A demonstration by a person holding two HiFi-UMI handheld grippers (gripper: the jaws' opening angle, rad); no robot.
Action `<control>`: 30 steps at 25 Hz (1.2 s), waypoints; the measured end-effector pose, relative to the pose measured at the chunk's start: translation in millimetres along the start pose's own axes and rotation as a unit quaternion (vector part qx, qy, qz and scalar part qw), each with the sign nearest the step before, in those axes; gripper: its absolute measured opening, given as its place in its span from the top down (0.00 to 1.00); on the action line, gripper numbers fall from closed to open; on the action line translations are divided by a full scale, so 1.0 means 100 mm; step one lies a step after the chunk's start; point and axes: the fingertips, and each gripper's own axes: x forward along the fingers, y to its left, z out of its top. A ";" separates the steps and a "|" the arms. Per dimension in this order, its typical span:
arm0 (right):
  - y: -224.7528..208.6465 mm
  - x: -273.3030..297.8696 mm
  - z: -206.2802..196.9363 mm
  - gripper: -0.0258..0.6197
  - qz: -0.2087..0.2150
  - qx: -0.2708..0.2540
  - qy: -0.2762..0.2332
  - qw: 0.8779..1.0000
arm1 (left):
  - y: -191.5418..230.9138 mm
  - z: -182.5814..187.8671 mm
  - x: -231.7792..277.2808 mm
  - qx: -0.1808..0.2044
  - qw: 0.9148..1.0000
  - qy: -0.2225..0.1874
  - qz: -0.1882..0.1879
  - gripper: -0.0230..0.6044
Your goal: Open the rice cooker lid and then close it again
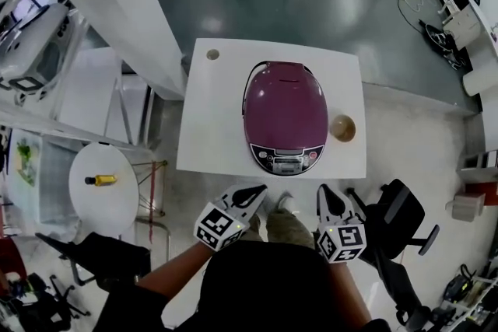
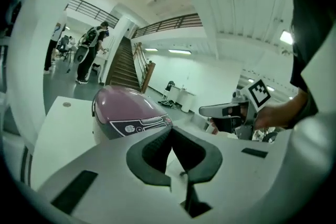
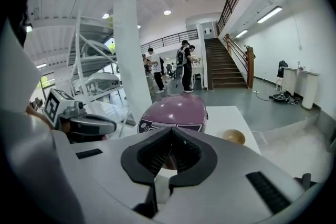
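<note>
My head camera looks steeply down on the white desk [image 1: 218,136] from well above. My two gripper cameras (each riding just behind its own jaws) face low across that desk, nearer; all three share the rice cooker [image 1: 284,109].

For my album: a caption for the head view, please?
Closed purple cooker on a white table, bowl beside it; left tongs and right tongs shut, touching nothing.

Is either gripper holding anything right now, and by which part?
Nothing is held. The left gripper and the right gripper are both shut and empty, short of the closed rice cooker.
</note>
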 end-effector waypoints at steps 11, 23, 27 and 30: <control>-0.17 -0.73 0.23 0.96 0.030 -0.010 -0.082 0.996 | -0.60 0.06 -0.21 0.021 0.989 -0.071 0.132 0.96; -0.76 -1.94 -0.28 0.96 0.039 -0.042 -0.113 0.992 | -1.74 0.00 -0.45 0.054 0.962 -0.156 0.219 0.96; -0.90 -2.13 -0.48 0.96 0.046 -0.055 -0.107 0.992 | -1.89 -0.27 -0.62 0.049 0.953 -0.162 0.251 0.96; -0.94 -2.25 -0.51 0.96 0.044 -0.059 -0.112 0.991 | -1.97 -0.37 -0.74 0.052 0.950 -0.158 0.263 0.96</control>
